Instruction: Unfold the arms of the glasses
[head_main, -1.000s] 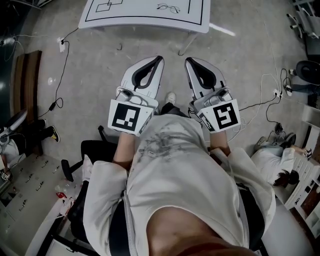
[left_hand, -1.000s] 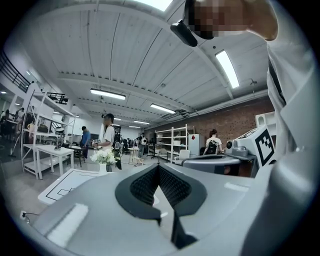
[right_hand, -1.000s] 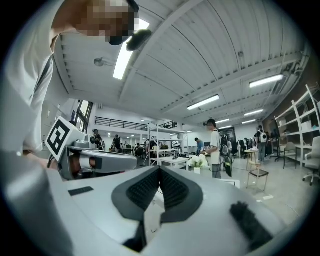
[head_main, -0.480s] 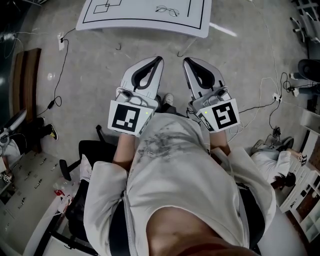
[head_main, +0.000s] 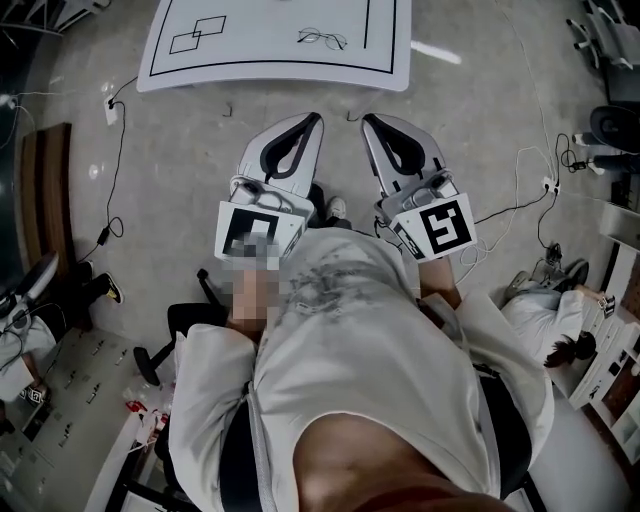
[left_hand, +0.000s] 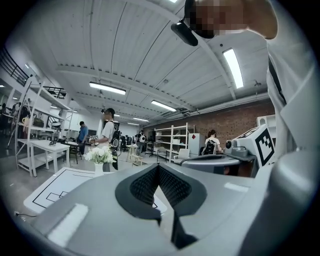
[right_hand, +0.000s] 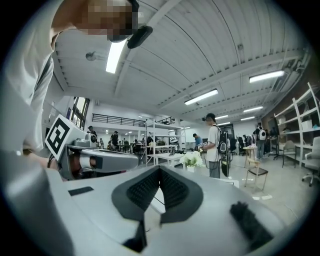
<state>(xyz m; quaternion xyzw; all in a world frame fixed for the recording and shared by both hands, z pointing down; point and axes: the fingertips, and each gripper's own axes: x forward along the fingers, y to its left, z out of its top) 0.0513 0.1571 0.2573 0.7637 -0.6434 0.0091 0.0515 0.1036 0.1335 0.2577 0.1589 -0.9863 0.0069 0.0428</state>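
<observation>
Concrete floor (head_main: 180, 150), white tabletop (head_main: 270, 55) with glasses (head_main: 322, 39) on it.
Left claw (head_main: 316, 120) and right claw (head_main: 368, 121) both pinched closed, empty.

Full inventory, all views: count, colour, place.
table: 1, white with black lines, ahead of the person
glasses: 1, thin dark frame, on the table
flowers: 1 bunch, white, in a vase at the table's far side
chair: 1, black, under the person
cables: several, on the floor
shelves: white, by the brick wall
left gripper: white and black, shut, empty, short of the table
right gripper: same, shut, empty
</observation>
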